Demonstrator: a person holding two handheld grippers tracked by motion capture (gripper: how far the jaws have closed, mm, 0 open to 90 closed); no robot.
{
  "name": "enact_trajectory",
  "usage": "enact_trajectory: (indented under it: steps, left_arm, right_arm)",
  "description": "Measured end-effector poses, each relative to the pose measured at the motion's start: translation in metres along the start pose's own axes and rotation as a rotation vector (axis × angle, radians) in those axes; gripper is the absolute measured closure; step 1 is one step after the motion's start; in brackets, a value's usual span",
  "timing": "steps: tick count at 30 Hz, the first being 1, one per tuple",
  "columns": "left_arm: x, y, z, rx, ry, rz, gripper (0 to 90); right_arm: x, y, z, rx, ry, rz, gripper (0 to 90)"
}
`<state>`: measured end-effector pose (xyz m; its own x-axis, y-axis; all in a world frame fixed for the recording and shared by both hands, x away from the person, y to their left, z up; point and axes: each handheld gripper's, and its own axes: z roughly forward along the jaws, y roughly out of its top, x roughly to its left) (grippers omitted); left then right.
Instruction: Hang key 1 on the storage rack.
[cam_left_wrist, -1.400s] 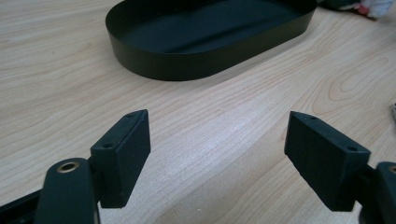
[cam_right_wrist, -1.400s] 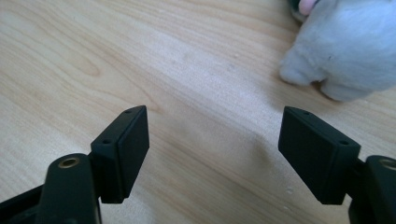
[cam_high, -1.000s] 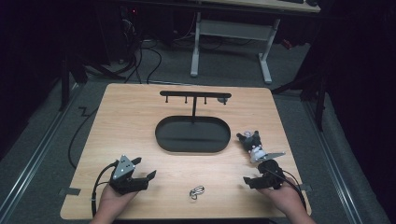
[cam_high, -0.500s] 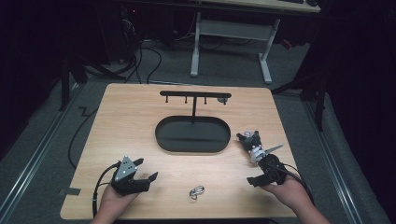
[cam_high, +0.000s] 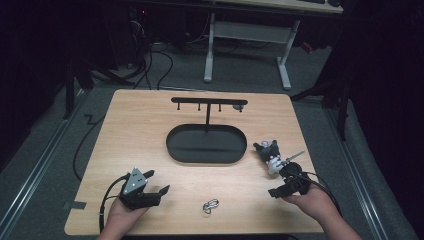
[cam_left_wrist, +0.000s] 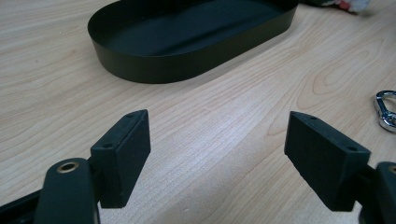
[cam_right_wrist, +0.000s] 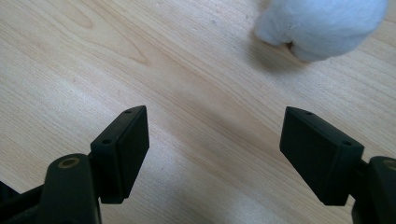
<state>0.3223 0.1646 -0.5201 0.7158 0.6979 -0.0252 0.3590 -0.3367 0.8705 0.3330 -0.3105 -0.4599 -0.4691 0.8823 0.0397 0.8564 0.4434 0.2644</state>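
High view: the right gripper (cam_high: 281, 189) is held near the table's (cam_high: 130, 130) right front edge, jaws spread wide and empty. A small plush toy (cam_high: 270, 153) lies just beyond it, touching or nearly so. The left gripper (cam_high: 155, 183) is also released, above bare wood. Between them a metal clip (cam_high: 210, 205) is seen. Since a second ago, the right gripper has been moved slightly toward the toy. In the right gripper view the toy (cam_right_wrist: 322, 25) is cut off and blurred. The black oval tray (cam_left_wrist: 187, 42) lies farther off.
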Motion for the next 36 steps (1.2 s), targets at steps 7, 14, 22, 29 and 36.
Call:
enact_trajectory:
  steps: [7, 14, 22, 29, 36]
  left_arm:
    - [0.0, 0.0, 0.0, 0.004, -0.003, 0.0, 23.3]
    - [0.001, 0.0, 0.0, 0.004, -0.007, -0.001, 23.2]
    - [0.002, 0.0, 0.0, -0.002, -0.008, 0.0, 23.2]
    - [0.003, 0.0, -0.002, -0.013, -0.003, 0.002, 23.3]
    - [0.003, 0.0, -0.001, -0.009, -0.008, 0.007, 23.3]
  right_arm:
    - [-0.008, 0.009, -0.006, -0.014, 0.01, 0.038, 21.9]
    - [-0.017, 0.024, -0.002, 0.001, -0.026, 0.064, 17.1]
    - [-0.033, 0.046, 0.009, 0.015, -0.06, 0.102, 15.2]
    - [-0.046, 0.063, 0.03, 0.033, -0.017, 0.162, 16.3]
    - [-0.052, 0.069, 0.036, 0.036, 0.027, 0.19, 19.8]
